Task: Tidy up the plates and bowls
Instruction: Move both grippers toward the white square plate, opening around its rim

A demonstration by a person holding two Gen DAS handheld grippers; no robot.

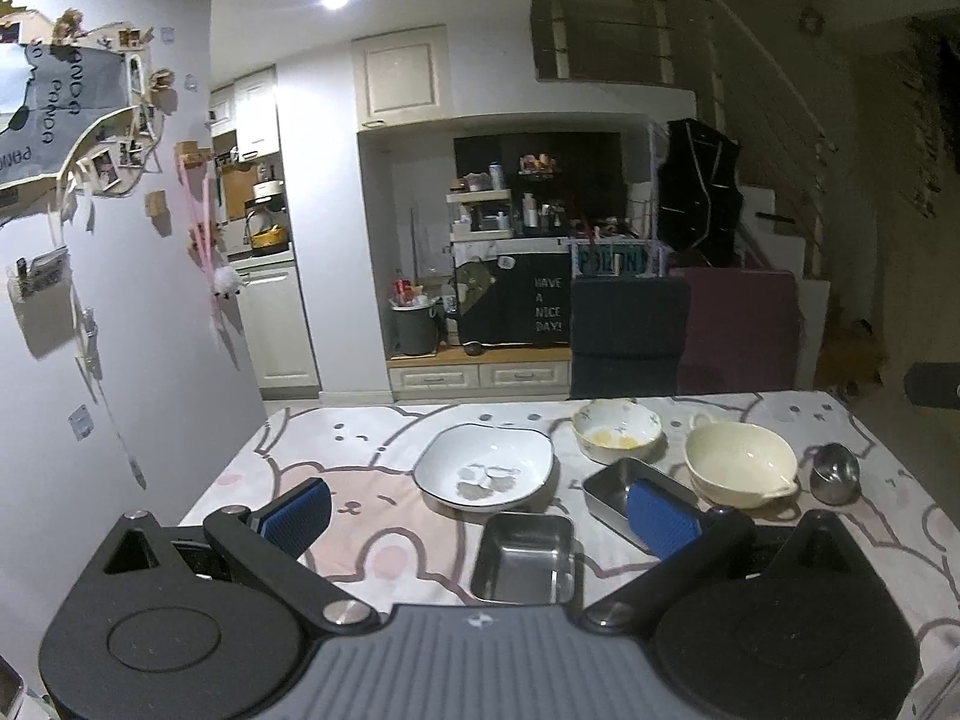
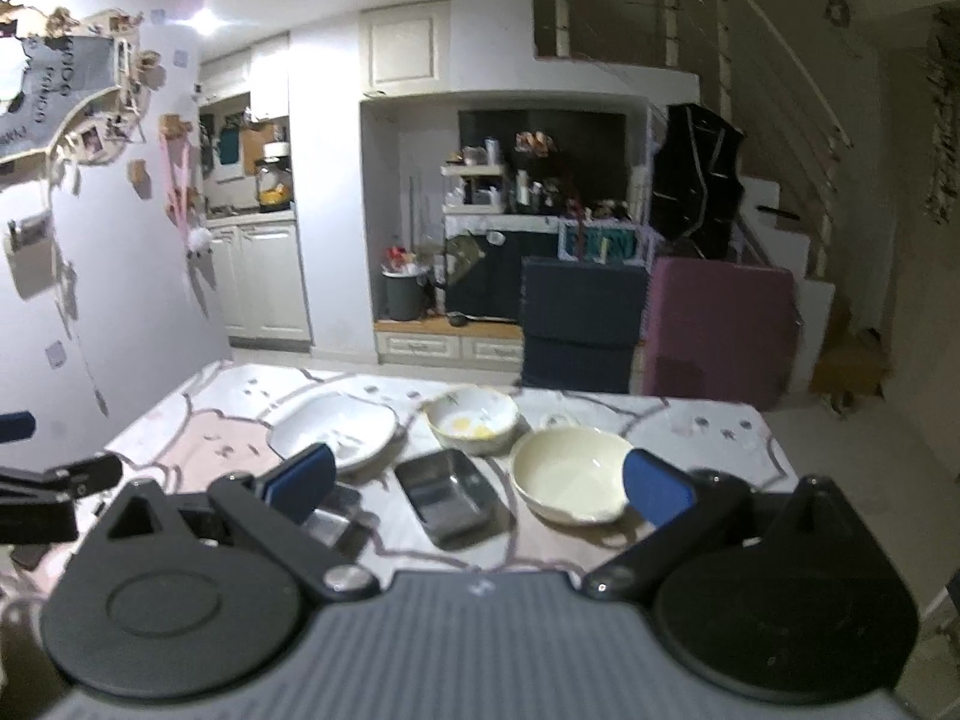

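Bowls point(image 1: 741, 464) sit on the table point(image 1: 360, 516) beneath both raised claws, left point(image 1: 480, 519) and right point(image 2: 480, 489), spread wide, empty.

On the table point(image 1: 360, 516), plate point(image 1: 483, 468) lies left of two bowls point(image 1: 617, 433).

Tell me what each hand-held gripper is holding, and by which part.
Nothing is held. The left hand-held gripper and the right hand-held gripper are both open above the table.

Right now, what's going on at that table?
Left gripper open, right gripper open, both empty. White plate, two bowls, two steel trays unstacked on table. Nothing blocking.
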